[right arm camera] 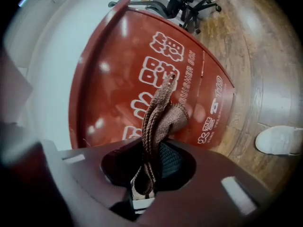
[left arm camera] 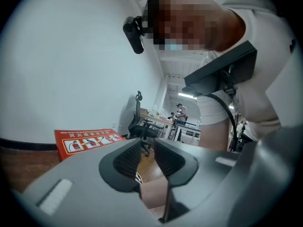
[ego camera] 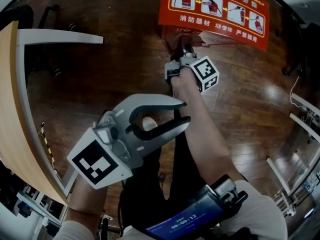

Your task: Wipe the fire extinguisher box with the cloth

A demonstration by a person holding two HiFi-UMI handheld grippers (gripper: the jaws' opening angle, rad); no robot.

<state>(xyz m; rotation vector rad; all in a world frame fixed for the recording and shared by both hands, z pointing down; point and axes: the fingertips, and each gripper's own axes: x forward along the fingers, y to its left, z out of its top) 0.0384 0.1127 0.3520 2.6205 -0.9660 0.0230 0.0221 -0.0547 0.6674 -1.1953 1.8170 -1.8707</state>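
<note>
The right gripper [right arm camera: 151,161] is clenched on a brown knitted cloth [right arm camera: 160,109]. The cloth is pinched between the jaws at its lower end, and the rest rises out of them as a folded strip, its top curling over to the right. Straight ahead of the jaws, at the far side of the scene, stands the red fire extinguisher box [right arm camera: 106,74], its white-lettered face filling most of the right gripper view. The cloth's free end lies in front of that face, low and near the middle, but whether it touches cannot be told. In the head view the box [ego camera: 215,11] sits at the far edge of the dark wooden floor [ego camera: 125,59], with the right gripper reaching out to just below its near left corner.

The left gripper [ego camera: 184,112] hangs nearer the person, well apart from the box, pointing right. Its jaws stand slightly apart and hold nothing. A white shoe [right arm camera: 279,140] rests on the floor to the right of the box
</note>
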